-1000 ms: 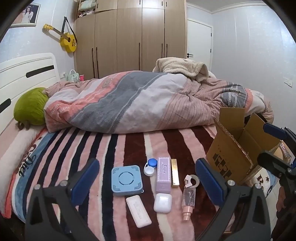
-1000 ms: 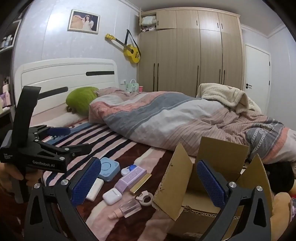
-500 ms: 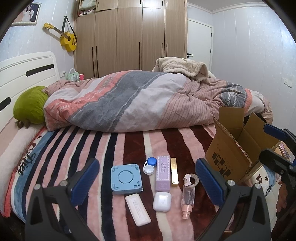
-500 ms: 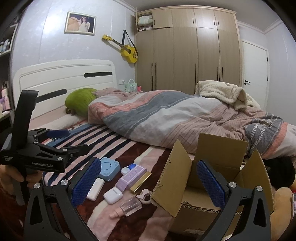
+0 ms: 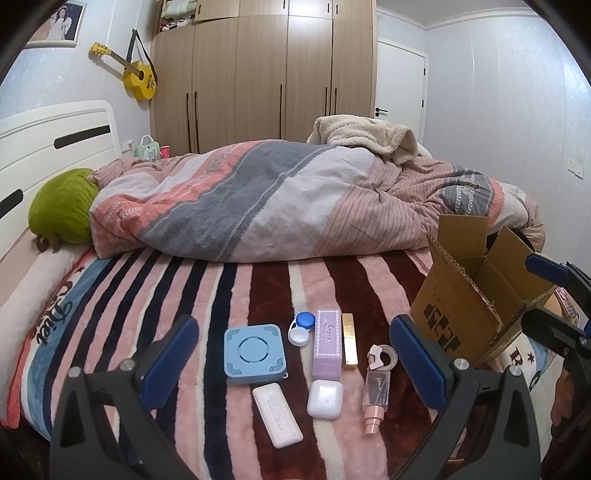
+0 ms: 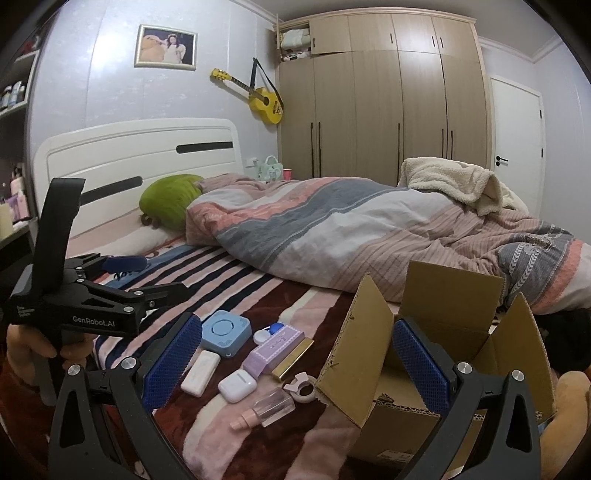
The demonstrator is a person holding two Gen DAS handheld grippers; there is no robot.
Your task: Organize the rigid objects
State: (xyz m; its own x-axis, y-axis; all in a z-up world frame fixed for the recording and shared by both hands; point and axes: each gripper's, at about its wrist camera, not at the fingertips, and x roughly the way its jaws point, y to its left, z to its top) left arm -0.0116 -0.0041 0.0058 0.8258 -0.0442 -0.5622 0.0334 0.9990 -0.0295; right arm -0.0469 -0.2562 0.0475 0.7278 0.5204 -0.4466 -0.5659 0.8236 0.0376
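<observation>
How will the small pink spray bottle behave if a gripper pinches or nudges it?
The pink spray bottle lies on its side on the plush striped blanket, so it would probably slide rather than roll. Its clear body looks like smooth rigid plastic, possibly slippery between pads. It looks nearly empty, so likely light.

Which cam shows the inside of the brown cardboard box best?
Neither reaches the floor. Left wrist sees deepest into the brown cardboard box, past its open flaps. In the right wrist view the box is closer, but a flap blocks the interior.

Cardboard box (image 6: 436, 332) floor hidden behind its flaps, purple box (image 5: 326, 343) lettering too small to read, framed picture (image 5: 59, 22) cut off by left wrist view's edge
</observation>
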